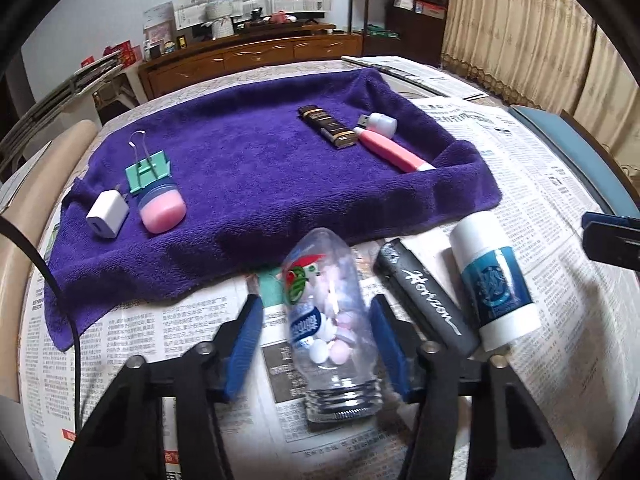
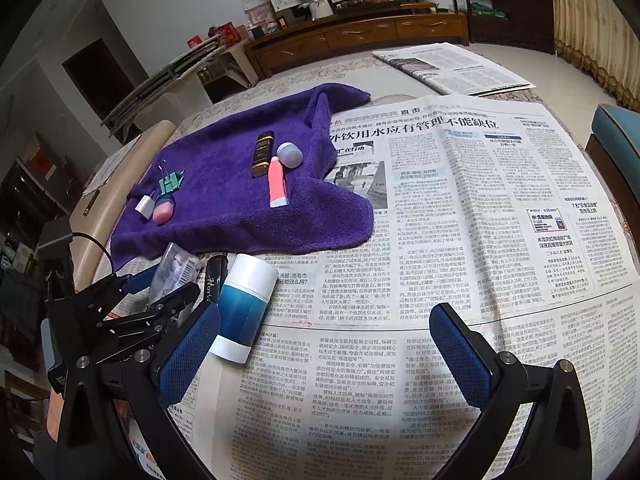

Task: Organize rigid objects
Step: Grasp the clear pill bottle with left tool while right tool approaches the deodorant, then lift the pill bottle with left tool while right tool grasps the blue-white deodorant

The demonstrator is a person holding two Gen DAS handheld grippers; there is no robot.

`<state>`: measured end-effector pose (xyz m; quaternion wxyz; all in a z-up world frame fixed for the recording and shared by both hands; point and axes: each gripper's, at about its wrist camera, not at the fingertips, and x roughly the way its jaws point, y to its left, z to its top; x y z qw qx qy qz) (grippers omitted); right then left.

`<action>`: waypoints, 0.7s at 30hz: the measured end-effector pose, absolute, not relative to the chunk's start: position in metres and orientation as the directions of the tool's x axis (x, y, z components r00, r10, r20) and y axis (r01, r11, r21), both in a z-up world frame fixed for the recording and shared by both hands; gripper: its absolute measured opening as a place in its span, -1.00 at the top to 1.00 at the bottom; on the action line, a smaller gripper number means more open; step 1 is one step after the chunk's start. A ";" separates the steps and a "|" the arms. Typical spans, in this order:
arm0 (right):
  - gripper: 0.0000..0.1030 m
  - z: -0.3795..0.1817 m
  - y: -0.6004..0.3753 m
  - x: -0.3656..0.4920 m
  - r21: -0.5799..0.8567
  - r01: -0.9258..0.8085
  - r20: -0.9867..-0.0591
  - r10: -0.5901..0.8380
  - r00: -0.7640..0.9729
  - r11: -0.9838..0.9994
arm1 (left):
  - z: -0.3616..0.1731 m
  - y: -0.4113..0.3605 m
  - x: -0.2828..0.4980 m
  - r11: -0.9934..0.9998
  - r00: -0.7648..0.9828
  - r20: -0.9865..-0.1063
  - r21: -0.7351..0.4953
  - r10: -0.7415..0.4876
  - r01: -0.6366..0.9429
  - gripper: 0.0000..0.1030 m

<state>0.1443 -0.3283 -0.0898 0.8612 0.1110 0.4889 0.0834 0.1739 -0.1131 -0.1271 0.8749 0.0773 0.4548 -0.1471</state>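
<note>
A clear plastic bottle (image 1: 328,320) with pink and white tablets lies on the newspaper, cap end towards me, between the fingers of my left gripper (image 1: 316,300). The right pad is at its side and a strip of paper shows between the left pad and the bottle. To its right lie a black "Horizon" lighter (image 1: 424,300) and a white-and-blue stick (image 1: 494,284). My right gripper (image 2: 326,312) hangs open over bare newspaper, with the stick (image 2: 244,308) beside its left finger. In the right wrist view the left gripper (image 2: 160,280) straddles the bottle (image 2: 176,270).
A purple towel (image 1: 260,168) carries a white charger (image 1: 107,214), a pink jar (image 1: 162,206), a green binder clip (image 1: 148,172), a dark gold-trimmed box (image 1: 326,126), a pink tube (image 1: 390,150) and a white USB plug (image 1: 380,122). Newspaper (image 2: 460,208) covers the table.
</note>
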 end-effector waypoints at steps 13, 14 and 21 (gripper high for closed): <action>-0.99 -0.097 -0.313 0.144 0.252 -0.061 -0.832 0.249 0.495 0.966 | -0.123 -0.078 0.159 0.962 0.558 -0.807 -0.046 -0.194 0.268 0.22; -1.00 -0.098 -0.308 0.145 0.248 -0.063 -0.833 0.246 0.496 0.967 | -0.123 -0.075 0.159 0.964 0.558 -0.807 -0.052 -0.194 0.261 0.23; -0.99 -0.109 -0.270 0.152 0.167 -0.063 -0.846 0.176 0.504 0.984 | -0.123 -0.048 0.152 0.969 0.563 -0.799 -0.099 -0.213 0.226 0.23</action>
